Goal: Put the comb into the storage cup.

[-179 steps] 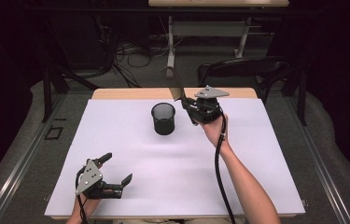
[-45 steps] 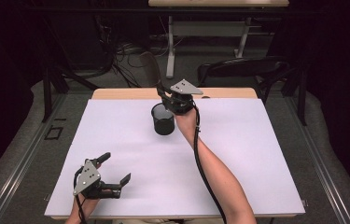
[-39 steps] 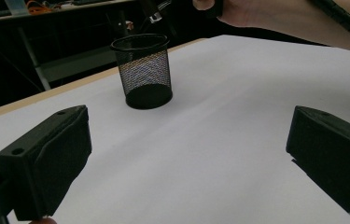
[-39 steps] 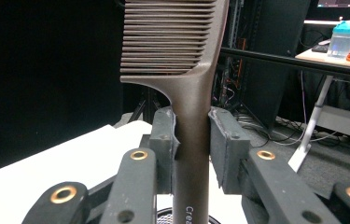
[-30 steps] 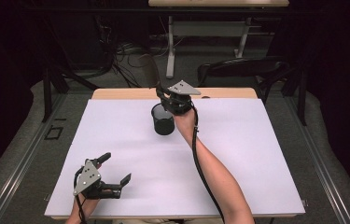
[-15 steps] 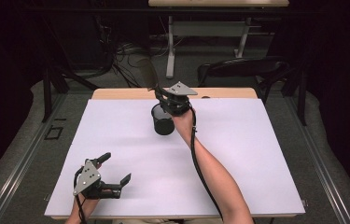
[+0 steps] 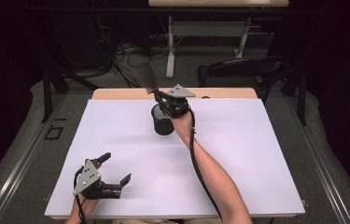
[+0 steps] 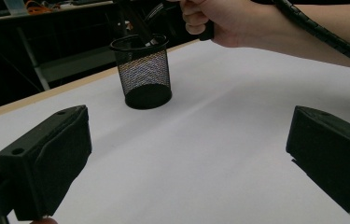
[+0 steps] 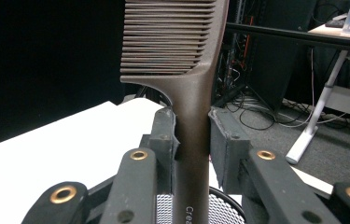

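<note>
So the right gripper [image 7: 159,99], upper middle of the high view, is clamping a brown comb [image 9: 182,70] by its handle, teeth pointing up, directly over the mesh cup [image 7: 163,122]. Left gripper [image 7: 112,179] is sitting wide open, lower left, well apart.

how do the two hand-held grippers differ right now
The right hand-held gripper is shut on a brown comb, while the left hand-held gripper stands open with nothing between its jaws. The right one is raised over the black mesh cup at the far side of the table; the left one sits low near the table's near edge. Both are black, and each carries a grey three-cornered plate.
</note>
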Demonstrator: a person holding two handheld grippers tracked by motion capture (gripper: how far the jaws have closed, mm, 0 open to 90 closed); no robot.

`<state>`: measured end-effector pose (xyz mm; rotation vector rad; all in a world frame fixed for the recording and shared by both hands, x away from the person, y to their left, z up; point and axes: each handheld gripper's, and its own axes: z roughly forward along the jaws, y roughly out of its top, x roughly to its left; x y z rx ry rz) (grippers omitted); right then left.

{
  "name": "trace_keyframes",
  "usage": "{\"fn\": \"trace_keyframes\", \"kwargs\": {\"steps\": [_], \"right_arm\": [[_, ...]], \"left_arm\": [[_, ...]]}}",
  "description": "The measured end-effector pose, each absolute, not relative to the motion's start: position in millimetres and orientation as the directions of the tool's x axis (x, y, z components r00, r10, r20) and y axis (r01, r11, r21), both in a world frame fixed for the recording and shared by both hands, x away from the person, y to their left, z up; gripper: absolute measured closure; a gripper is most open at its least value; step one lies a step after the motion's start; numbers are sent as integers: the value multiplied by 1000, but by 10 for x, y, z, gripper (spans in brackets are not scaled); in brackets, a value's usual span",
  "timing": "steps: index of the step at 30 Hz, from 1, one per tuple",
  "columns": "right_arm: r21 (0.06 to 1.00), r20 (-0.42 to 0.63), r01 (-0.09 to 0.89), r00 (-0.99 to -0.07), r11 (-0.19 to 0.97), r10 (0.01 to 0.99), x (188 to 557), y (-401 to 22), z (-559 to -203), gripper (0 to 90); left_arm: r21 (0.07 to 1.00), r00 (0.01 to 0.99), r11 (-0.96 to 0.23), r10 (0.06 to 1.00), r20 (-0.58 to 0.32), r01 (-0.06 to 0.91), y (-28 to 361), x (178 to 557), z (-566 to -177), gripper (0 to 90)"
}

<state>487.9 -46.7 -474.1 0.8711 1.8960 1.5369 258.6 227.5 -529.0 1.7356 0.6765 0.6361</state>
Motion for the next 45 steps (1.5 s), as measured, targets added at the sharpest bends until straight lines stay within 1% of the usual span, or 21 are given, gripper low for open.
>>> {"fn": "trace_keyframes", "kwargs": {"steps": [45], "right_arm": [[963,8,210,-649,170,760,4890,-509,-5055,722]], "left_arm": [[966,691,-229,718,84,120,2271,2588,-5289,3]]}}
